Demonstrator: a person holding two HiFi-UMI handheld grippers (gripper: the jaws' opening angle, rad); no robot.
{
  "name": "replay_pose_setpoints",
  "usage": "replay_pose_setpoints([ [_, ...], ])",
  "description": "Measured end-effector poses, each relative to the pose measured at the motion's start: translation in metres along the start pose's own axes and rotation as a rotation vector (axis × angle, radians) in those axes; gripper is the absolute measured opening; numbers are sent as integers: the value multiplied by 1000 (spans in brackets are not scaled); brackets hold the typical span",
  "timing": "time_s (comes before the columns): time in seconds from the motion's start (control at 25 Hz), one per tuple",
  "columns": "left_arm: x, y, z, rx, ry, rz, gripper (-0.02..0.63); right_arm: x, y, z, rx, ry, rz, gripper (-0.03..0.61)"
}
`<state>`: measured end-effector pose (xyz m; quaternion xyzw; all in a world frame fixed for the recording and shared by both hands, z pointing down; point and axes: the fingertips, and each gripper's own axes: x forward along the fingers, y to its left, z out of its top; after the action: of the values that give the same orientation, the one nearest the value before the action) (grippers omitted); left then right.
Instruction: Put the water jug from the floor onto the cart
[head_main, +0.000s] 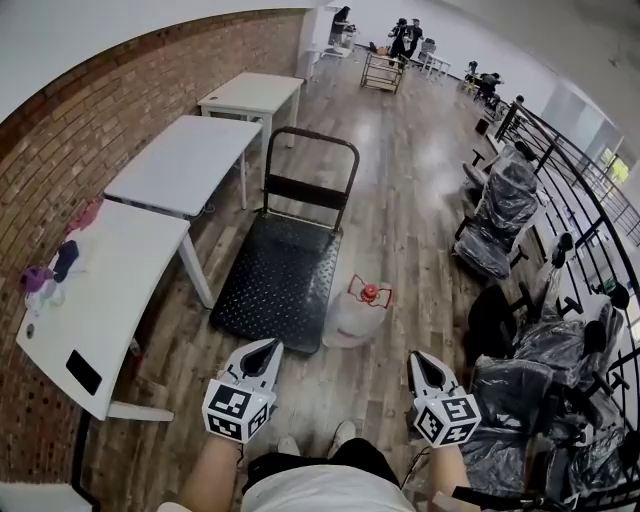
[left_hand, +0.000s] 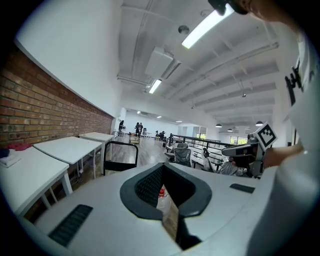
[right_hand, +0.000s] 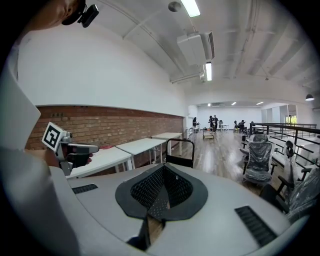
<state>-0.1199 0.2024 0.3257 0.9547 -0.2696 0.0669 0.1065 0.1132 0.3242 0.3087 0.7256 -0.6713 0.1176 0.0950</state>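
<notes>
The clear water jug with a red cap stands on the wood floor, right beside the near right corner of the black platform cart. The cart's deck is bare and its push handle rises at the far end. My left gripper hovers just short of the cart's near edge, left of the jug. Its jaws stand a narrow slit apart with nothing held, and the jug shows through the slit. My right gripper hangs to the right of the jug, shut and empty, with its pads meeting.
White tables line the brick wall on the left. Plastic-wrapped office chairs and a black railing fill the right side. People stand around a trolley at the far end of the room. My own feet are just behind the grippers.
</notes>
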Motion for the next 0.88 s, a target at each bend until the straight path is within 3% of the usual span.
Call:
replay_pose_setpoints([
  [0.52, 28, 46, 21, 11, -21, 65, 0, 75, -4, 25, -9, -36, 73, 3],
  [0.88, 103, 45, 46, 36, -16, 78, 0, 124, -66, 44, 5, -57, 91, 3],
])
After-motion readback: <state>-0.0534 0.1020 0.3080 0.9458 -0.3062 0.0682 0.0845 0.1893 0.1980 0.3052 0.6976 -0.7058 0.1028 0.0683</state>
